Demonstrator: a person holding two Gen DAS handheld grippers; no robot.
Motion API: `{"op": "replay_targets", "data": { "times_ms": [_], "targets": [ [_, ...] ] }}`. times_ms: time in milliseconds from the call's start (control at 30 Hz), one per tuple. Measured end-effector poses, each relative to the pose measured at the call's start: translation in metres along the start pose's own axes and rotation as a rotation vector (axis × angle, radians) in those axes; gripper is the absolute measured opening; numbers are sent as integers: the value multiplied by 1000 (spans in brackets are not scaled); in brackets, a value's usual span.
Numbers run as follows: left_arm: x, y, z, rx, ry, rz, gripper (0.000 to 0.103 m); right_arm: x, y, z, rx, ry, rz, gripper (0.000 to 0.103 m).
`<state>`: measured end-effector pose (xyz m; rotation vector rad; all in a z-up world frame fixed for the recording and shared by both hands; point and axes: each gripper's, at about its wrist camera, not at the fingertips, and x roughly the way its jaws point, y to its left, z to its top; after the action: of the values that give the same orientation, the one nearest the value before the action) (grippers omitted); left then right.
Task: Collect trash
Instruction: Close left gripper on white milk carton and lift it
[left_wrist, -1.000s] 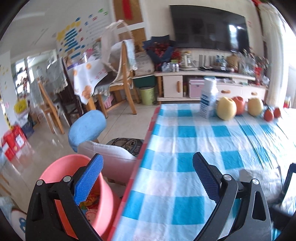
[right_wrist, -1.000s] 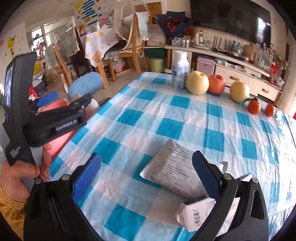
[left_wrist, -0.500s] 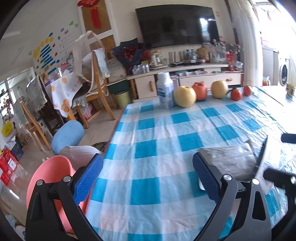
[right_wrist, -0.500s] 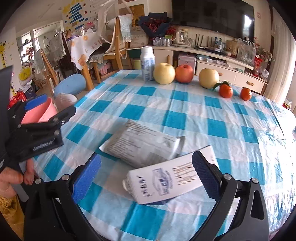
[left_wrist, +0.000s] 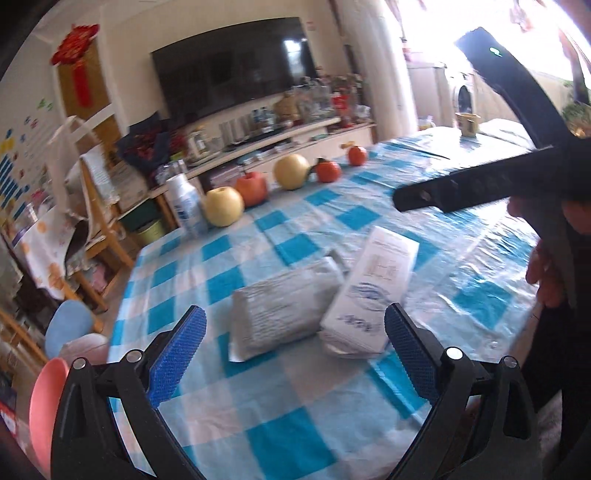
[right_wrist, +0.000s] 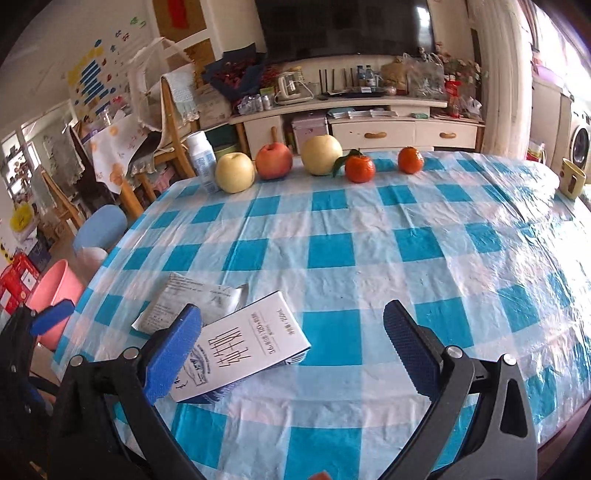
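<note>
As two pieces of trash, a grey foil packet (left_wrist: 284, 306) and a white carton (left_wrist: 369, 295), lie touching on the checked worktop (right_wrist: 369, 221), the left gripper (left_wrist: 295, 354) hovers before them, jaws apart. The right gripper (right_wrist: 291, 350) is likewise spread. Next, seemingly: close on one, carry it to the pink bin (right_wrist: 55, 295).

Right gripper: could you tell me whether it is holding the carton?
No, the right gripper is open, and the carton lies on the table.
</note>
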<state>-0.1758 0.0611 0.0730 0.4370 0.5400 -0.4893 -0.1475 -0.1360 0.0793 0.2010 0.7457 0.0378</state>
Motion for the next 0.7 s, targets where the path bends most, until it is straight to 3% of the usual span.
{"op": "replay_targets", "data": {
  "times_ms": [133, 233, 700],
  "targets": [
    [9, -23, 5, 55, 16, -48, 96, 9, -26, 1, 53, 65, -43, 99],
    [22, -36, 10, 96, 43, -60, 96, 11, -52, 2, 142, 64, -74, 99],
    [90, -64, 35, 154, 164, -22, 96, 22, -91, 12, 274, 60, 47, 99]
  ]
}}
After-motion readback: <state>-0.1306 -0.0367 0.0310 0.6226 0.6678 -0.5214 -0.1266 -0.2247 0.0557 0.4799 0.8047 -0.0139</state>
